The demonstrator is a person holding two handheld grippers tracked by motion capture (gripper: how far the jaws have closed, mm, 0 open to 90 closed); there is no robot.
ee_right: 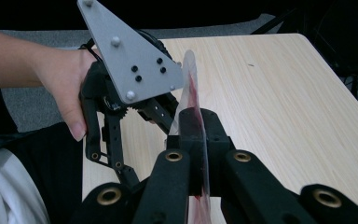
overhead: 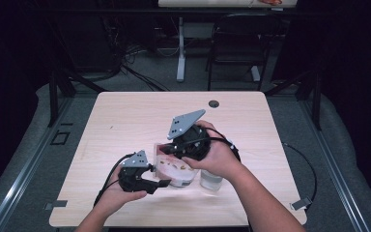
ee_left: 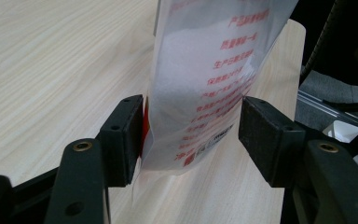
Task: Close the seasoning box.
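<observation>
Holding the bag upright is the job of the right gripper: its jaws are pressed together on the bag's thin top edge, so the white powder settles toward the bottom and the printed face stays flat. The bag stands near the front middle of the table, between the two grippers, its lower end close to the surface.

The left gripper is brought in low from the side. Its jaws stand apart with the bag's lower part between them; one pad lies against the film, the other is clear of it, so no clamp is made yet. Judged from this placement, a second hold low on the bag is being prepared, which would steady or stretch it for the next operation.

A clear cup and a white tub stand just beside the bag, under the right hand.

Pale wood-grain forms the table surface, with a cable hole near its far edge. Beyond it: grey carpet, dark curtains, a black chair and loose cables.
</observation>
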